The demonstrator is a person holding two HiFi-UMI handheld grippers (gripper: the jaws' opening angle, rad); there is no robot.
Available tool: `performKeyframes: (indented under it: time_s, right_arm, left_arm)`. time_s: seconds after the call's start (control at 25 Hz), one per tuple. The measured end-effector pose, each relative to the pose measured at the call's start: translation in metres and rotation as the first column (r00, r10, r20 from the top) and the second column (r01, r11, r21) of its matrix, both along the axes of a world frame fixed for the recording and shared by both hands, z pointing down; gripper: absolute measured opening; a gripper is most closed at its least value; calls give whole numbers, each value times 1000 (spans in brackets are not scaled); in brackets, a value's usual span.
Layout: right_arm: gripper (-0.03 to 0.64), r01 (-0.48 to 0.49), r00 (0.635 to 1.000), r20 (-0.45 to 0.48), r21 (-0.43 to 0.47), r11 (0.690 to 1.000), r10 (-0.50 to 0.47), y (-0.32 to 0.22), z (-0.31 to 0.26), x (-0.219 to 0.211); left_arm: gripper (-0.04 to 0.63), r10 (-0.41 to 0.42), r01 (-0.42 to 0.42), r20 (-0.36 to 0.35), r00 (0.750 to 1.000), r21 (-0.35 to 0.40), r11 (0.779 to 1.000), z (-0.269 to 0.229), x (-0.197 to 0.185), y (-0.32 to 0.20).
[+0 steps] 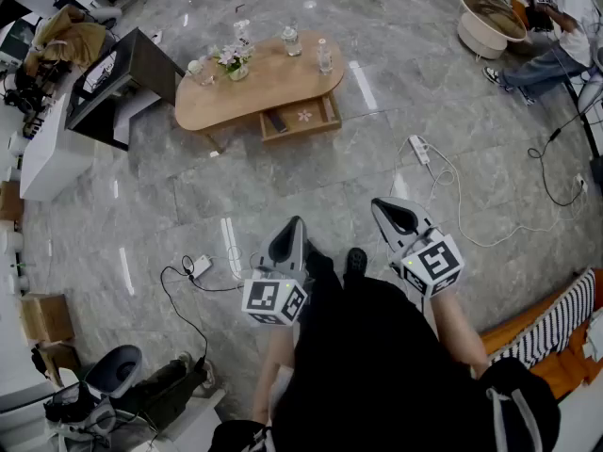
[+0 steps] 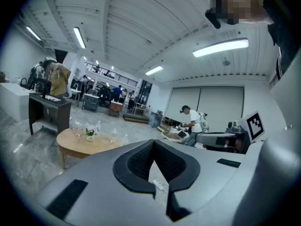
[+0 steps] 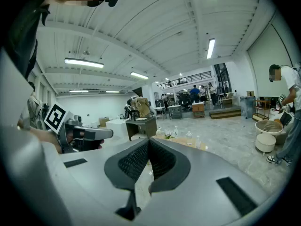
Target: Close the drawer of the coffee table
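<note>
The wooden coffee table stands far ahead on the grey tiled floor, with its drawer pulled out toward me and small items inside. On the tabletop are bottles, a glass and a small flower vase. Both grippers are held close to my body, well short of the table. The left gripper is shut and empty, as is the right gripper. In the left gripper view, the left gripper has the table ahead on its left. In the right gripper view, the right gripper partly hides the table.
A white power strip and its cables lie on the floor right of my path. A charger with a black cable lies near my left. A dark desk stands left of the table. A person sits by a round tub at the far right.
</note>
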State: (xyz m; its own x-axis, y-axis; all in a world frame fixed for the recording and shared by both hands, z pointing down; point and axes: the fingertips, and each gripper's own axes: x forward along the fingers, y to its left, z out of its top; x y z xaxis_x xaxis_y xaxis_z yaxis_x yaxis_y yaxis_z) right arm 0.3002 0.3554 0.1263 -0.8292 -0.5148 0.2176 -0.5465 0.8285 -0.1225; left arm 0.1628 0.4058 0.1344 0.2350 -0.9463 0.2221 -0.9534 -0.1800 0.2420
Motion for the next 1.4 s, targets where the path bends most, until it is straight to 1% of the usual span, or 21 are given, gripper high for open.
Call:
performKeyframes:
  time_s: [0.48,0.72,0.88,1.0,1.16,1.4]
  right_arm:
    - [12,11,1000,0,15,1000,-11,12,-3,0]
    - [12,13,997,71,-13,1000,-12,14,-5,-3]
    - [12,-18,998,67,-27,999,20,10,1,-5]
    - [12,-35,998,52,-43,998,38,4,6,-13]
    - [12,-40,999,22,-47,998,41,-11,12,-34]
    - [13,-69,998,-13,-57,996,68,-43,14,-75]
  left_arm:
    - [14,2,-2,10,1000,7,1000,-2,-1,8]
    - [14,0,0,26,1000,2,1000,-1,-5,11]
    - [14,-9,9,24,1000,-9,1000,2,-12,14]
    - [14,-14,15,21,1000,-16,1000,6,-23,11]
    - [14,-27,27,3,1000,-21,999,12,-48,-2]
    - [14,0,-1,-24,1000,-36,999,19,-92,-38]
